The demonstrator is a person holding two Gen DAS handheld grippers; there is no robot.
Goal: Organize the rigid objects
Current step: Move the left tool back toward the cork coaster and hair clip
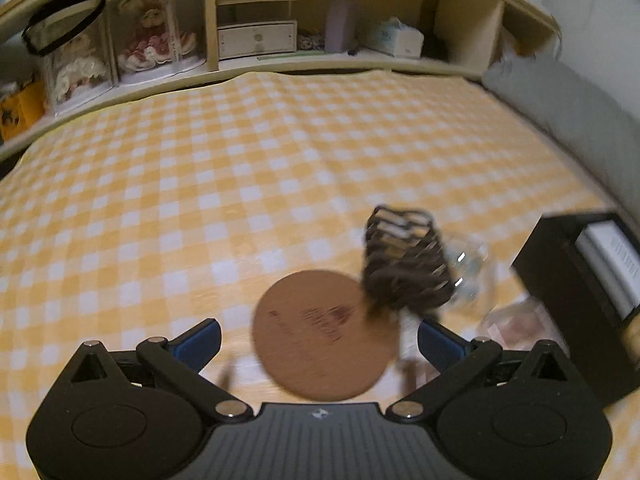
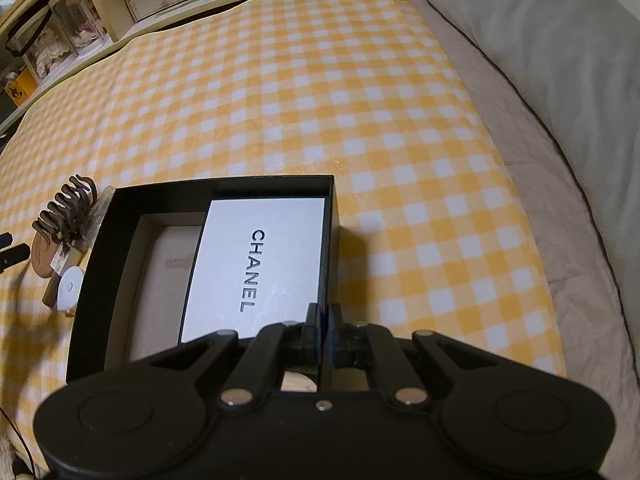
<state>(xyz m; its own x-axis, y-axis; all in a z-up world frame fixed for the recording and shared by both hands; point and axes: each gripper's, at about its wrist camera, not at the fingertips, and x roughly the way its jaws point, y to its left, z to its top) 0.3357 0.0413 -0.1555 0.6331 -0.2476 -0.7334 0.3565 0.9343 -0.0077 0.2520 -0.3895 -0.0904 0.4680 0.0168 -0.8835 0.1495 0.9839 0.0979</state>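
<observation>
Left tool [image 1: 319,338]: jaws spread wide, blue pads apart, nothing gripped. Between and just beyond them lies a round cork coaster [image 1: 326,334], flat, matte brown, with a dark printed mark on top. A dark brown plastic hair claw [image 1: 406,258] with curved teeth sits at the coaster's far right edge, overlapping it (this view is blurred, so contact detail is unclear). Just right of the claw is a clear glassy item [image 1: 468,268]; shape cannot be told.

Right tool [image 2: 323,322]: jaws closed, pinching the thin near wall of the box [image 2: 120,220]. The box is black rigid card, rectangular, open-topped, with a pale lining. Inside, against its right wall, lies a flat white carton [image 2: 260,264] with black lettering.

All of it rests on a bed under a yellow-and-white checked cloth [image 2: 300,100], lightly creased. Left of the box in the right view: claw, coaster, and a small white rounded object [image 2: 70,288], touching the box's outer wall. Grey pillow [image 2: 560,60] at right.
</observation>
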